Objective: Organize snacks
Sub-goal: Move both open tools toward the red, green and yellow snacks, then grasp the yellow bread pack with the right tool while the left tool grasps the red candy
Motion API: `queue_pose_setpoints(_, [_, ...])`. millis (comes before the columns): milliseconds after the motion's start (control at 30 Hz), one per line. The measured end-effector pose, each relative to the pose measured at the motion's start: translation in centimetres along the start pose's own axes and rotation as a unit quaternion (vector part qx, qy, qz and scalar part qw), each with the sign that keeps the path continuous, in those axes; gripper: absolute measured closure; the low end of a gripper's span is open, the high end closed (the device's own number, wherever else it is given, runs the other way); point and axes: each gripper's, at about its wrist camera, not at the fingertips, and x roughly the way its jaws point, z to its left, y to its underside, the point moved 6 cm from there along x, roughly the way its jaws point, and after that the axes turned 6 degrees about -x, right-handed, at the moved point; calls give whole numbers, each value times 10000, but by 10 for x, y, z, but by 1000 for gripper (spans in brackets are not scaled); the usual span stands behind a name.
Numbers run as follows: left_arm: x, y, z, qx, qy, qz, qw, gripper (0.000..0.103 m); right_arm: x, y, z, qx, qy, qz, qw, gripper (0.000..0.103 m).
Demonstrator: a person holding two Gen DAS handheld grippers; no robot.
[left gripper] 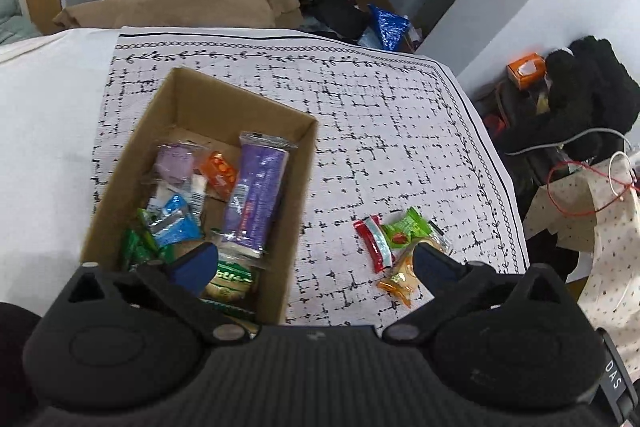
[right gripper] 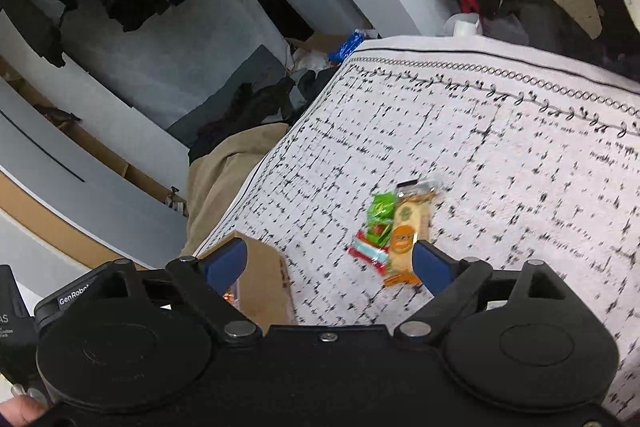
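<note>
Cardboard box (left gripper: 192,115): matt brown corrugated walls. Purple snack bar (left gripper: 256,195) inside: glossy plastic film, crinkled. Red sachet (left gripper: 374,243) and green candy wrapper (left gripper: 406,229): shiny foil-like plastic. Tablecloth (left gripper: 400,131): matt woven cloth, printed black on white. Left gripper (left gripper: 316,259): matt black plastic body, ribbed; blue fingers (left gripper: 430,263) smooth.

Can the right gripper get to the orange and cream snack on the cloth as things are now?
Probably yes. The right gripper is open and empty, and the orange and cream snack lies uncovered on the cloth by one fingertip, touching the green packet.
</note>
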Motion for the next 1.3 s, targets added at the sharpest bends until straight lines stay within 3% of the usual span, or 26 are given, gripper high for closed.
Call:
queue_pose_setpoints(367, [20,15,-25,302,-5,119,9995,0,7,6,-48,192,158,78,9997,14])
queue_pose_setpoints(667, [46,27,-42,417,-131,275,9987,0,24,10,-78,508,-115,62,9986,14])
queue_pose_setpoints(867, [66,33,-53,458,-180,380,9981,1,40,10,-101,808,143,54,9966,25])
queue_pose_setpoints(1000, [82,37,-59,453,-126,420,9980,3,51,11,-112,1035,32,145,9945,28])
queue_pose_setpoints(1200, [110,40,-69,504,-176,498,9973,14,69,13,-109,1037,-271,323,9937,31])
queue_pose_setpoints(1300, [123,38,-69,411,-236,520,9975,21,83,14,-107,1015,-355,451,9932,40])
